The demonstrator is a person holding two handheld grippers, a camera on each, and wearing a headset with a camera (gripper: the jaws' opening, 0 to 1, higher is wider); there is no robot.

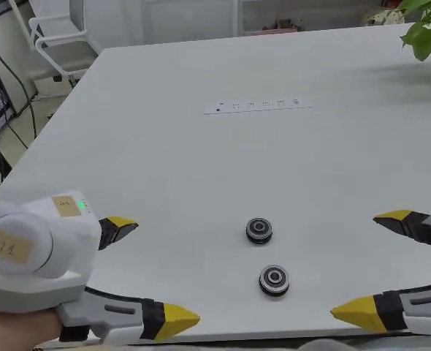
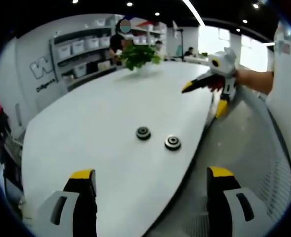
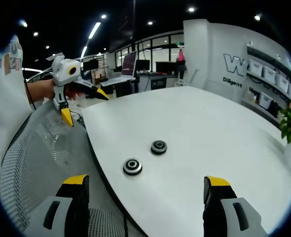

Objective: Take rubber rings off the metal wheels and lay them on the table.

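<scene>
Fingers on your left gripper and your right gripper are spread wide and hold nothing. Both wheels, one just beyond the other, lie flat on the table between your two pairs of fingertips, touched by neither. Each seems to wear its dark rubber ring, so by the look of it nothing is done yet and both rings are left for you to take off and lay down

Right gripper body cut off by right edge. Plant cropped at corner. Wheels too small to tell rubber from metal. Table marks unreadable.
</scene>
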